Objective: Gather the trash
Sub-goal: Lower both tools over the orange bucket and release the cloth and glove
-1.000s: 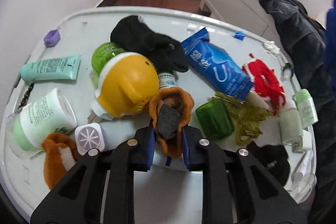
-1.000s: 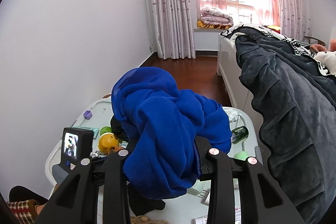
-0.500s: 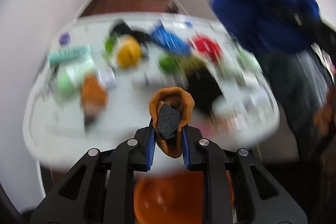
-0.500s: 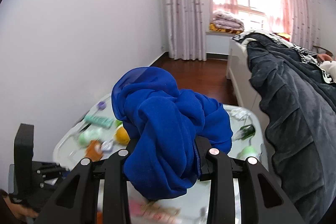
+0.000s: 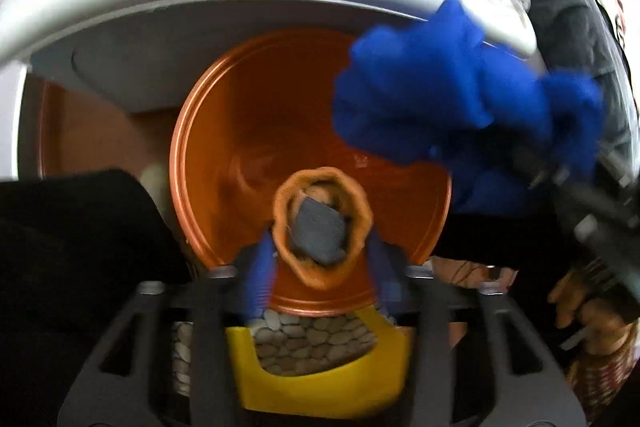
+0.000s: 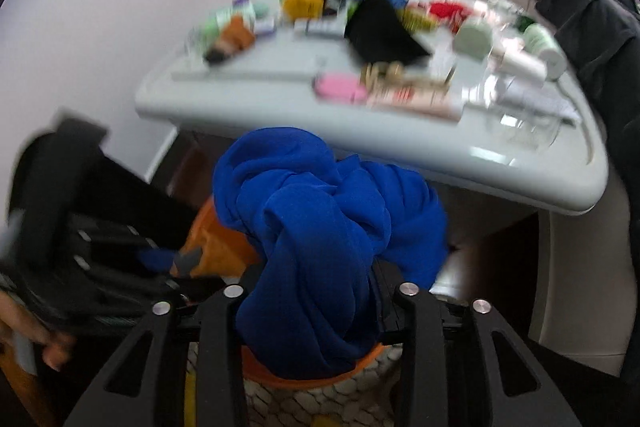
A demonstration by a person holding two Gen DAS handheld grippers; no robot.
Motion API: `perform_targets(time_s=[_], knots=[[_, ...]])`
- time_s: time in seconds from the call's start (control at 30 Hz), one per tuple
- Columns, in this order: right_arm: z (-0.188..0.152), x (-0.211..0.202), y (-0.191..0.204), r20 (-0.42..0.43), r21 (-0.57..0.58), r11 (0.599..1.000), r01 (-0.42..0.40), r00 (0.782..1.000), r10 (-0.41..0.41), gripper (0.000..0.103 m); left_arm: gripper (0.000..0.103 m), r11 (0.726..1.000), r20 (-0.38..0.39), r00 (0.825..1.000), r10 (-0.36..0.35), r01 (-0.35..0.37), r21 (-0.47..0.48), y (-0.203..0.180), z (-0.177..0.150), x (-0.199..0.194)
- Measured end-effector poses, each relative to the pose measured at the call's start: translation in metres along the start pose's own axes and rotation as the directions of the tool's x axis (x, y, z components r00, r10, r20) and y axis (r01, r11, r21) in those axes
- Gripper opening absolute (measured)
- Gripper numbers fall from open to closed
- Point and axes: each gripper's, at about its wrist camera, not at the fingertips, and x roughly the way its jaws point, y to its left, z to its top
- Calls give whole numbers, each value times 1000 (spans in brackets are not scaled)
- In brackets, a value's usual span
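Observation:
An orange sock (image 5: 320, 223) with a grey toe sits between the blue pads (image 5: 260, 279) of my left gripper (image 5: 322, 267), straight above the orange bucket (image 5: 248, 131). The jaws are opening and the pads stand just off the sock's sides. My right gripper (image 6: 316, 291) is shut on a bunched blue cloth (image 6: 320, 227), which hides its pads; its jaws are opening too. The cloth hangs over the bucket's rim (image 6: 280, 375) and shows blurred in the left wrist view as a blue cloth (image 5: 452, 95) at the bucket's right edge.
The white table (image 6: 360, 131) juts over the bucket, strewn with bottles, tubes and socks. A yellow plastic piece (image 5: 320, 379) and a pebble-patterned mat (image 5: 316, 343) lie below the bucket. A dark coat (image 6: 580, 7) hangs at the right. A person's hand (image 5: 592, 311) holds the right tool.
Both grippers have swung off the tabletop and down over the orange bucket. The left jaws have spread away from the sock. The blue cloth has come down beside the sock.

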Motion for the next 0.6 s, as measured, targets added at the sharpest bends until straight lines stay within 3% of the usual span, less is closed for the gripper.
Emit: perform_targets(time_s=[0.03, 0.17, 0.27, 0.37, 0.47, 0.53, 0.6], knots=[[0, 6, 3, -40, -4, 1000, -16, 999, 16, 53, 75, 1000, 0, 1000, 9, -9, -11, 2, 0, -1], [-4, 18, -1, -86, 63, 996, -64, 994, 69, 66, 79, 999, 6, 999, 40, -39, -25, 6, 3, -7], [3, 11, -11, -32, 87, 996, -35, 999, 38, 68, 79, 999, 31, 999, 30, -29, -35, 10, 5, -14], [17, -7, -18, 32, 85, 996, 14, 999, -16, 69, 79, 999, 133, 990, 47, -44, -28, 9, 10, -34], [43, -33, -26, 123, 63, 996, 56, 990, -64, 77, 79, 993, 283, 952, 114, -113, -18, 10, 32, -71], [65, -51, -31, 189, 64, 996, 69, 979, -80, 84, 79, 984, 356, 918, 176, -177, -31, 17, 56, -92], [89, -66, -40, 260, 78, 994, 74, 961, -92, 85, 79, 973, 412, 883, 227, -225, -54, 26, 84, -105]])
